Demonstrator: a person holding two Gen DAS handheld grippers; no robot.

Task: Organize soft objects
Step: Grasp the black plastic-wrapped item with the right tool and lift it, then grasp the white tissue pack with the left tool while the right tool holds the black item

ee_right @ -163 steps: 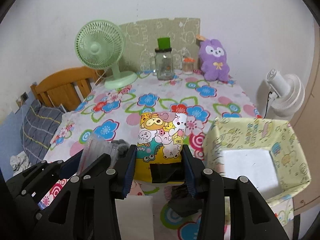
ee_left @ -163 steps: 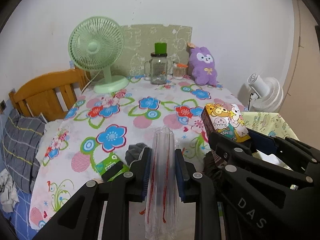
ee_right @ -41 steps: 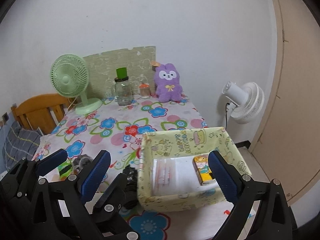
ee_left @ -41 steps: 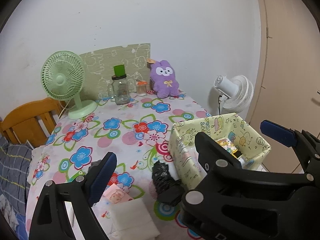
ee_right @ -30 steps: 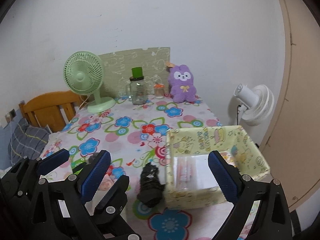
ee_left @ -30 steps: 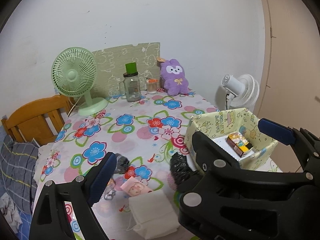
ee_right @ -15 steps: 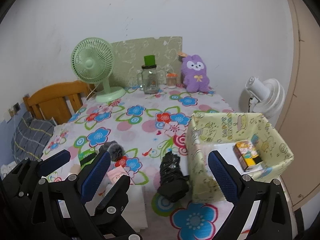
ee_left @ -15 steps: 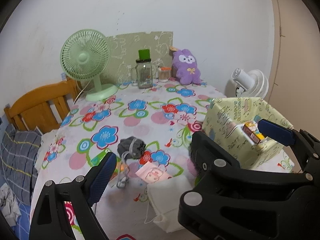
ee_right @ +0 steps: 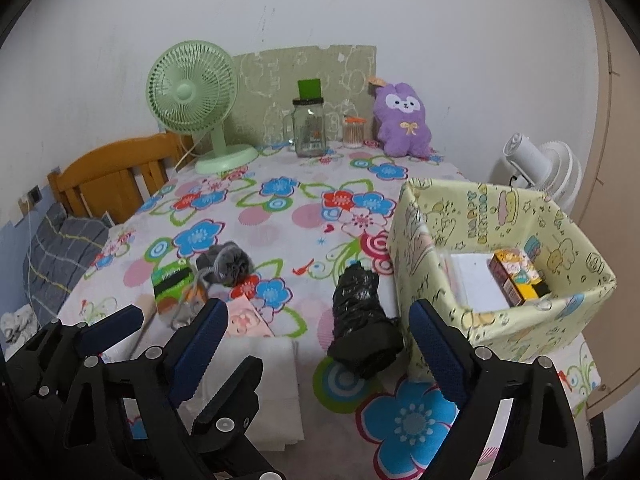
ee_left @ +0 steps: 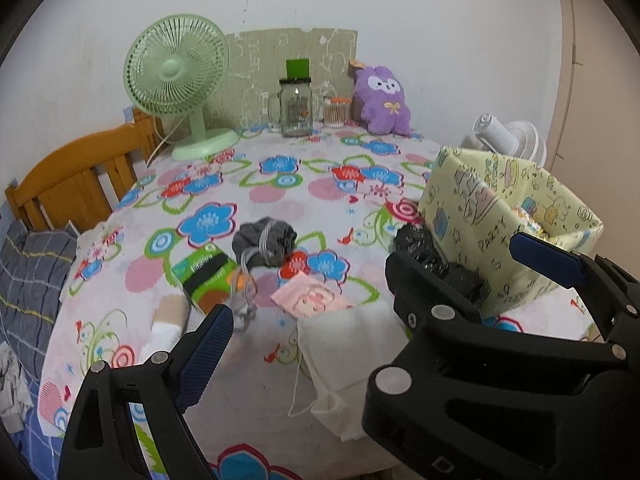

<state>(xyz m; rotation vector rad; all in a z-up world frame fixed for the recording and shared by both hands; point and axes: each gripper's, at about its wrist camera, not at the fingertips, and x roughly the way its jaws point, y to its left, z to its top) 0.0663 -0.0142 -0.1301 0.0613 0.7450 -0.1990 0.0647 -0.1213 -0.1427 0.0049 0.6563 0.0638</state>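
Note:
Soft items lie on the flowered tablecloth (ee_left: 280, 196): a grey drawstring pouch (ee_left: 264, 242), a green packet (ee_left: 208, 276), a pink packet (ee_left: 312, 296), a white folded cloth (ee_left: 352, 344) and a black crumpled bundle (ee_right: 360, 320). The yellow-green paper box (ee_right: 480, 216) at right holds a cartoon carton (ee_right: 516, 276) and a clear bag. My left gripper (ee_left: 320, 320) hangs open over the cloth, its right finger hidden behind the right gripper. My right gripper (ee_right: 316, 316) is closing a little, wide apart and empty, with the black bundle on the table ahead of it.
At the table's back stand a green fan (ee_left: 176, 72), a glass jar (ee_left: 296, 108) and a purple plush (ee_left: 384, 100). A white fan (ee_right: 536, 168) stands behind the box. A wooden headboard (ee_left: 72, 184) and plaid bedding (ee_left: 28, 272) lie left.
Both grippers let go of the clear bag and cartoon carton, which now sit in the box. Since then both have sunk toward the table and swung left from the box.

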